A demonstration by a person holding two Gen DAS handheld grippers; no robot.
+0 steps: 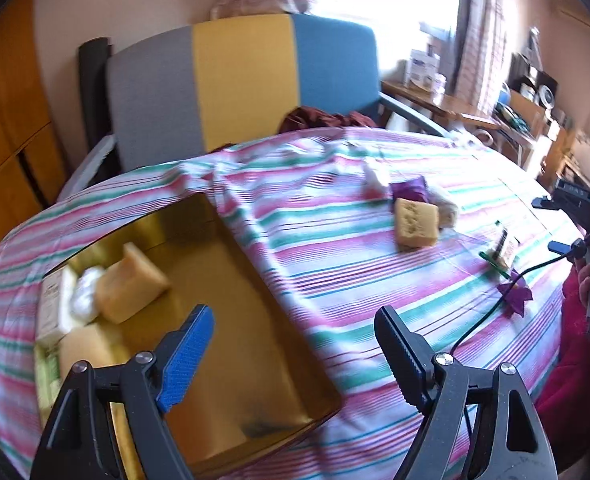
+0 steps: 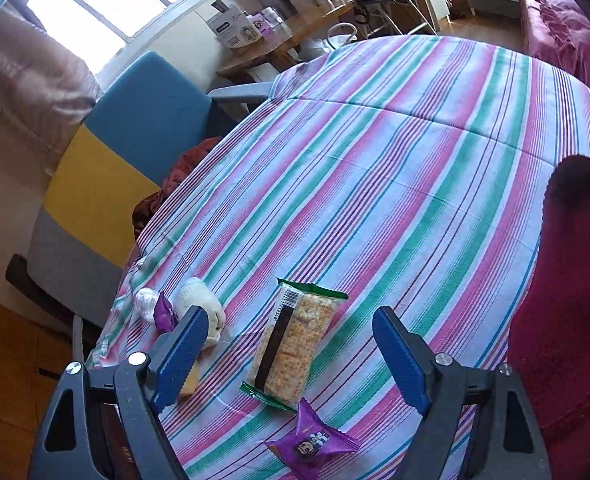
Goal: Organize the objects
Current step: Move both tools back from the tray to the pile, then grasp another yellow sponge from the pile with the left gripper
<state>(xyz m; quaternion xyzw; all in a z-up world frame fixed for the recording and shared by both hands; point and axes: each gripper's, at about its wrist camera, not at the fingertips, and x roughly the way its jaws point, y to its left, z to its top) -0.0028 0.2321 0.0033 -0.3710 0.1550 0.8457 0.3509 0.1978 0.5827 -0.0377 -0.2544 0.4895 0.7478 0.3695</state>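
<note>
A gold tin box (image 1: 231, 360) lies open on the striped tablecloth, holding yellow sponges (image 1: 129, 286), a white packet and a white box. My left gripper (image 1: 295, 356) is open and empty above the tin's right edge. A yellow sponge (image 1: 415, 222), purple packets (image 1: 409, 190) and white bundles lie further right. In the right wrist view, my right gripper (image 2: 291, 354) is open and empty over a cracker packet (image 2: 291, 344). A purple snack packet (image 2: 313, 442) lies just in front of it. A white bundle (image 2: 201, 310) and a small purple packet (image 2: 163, 314) lie to the left.
A grey, yellow and blue chair (image 1: 239, 76) stands behind the table. A dark red cloth (image 1: 323, 118) lies on its seat. A black cable (image 1: 491, 308) crosses the cloth at right. A red-clad body (image 2: 567, 300) fills the right side. A wooden desk (image 2: 287, 44) stands by the window.
</note>
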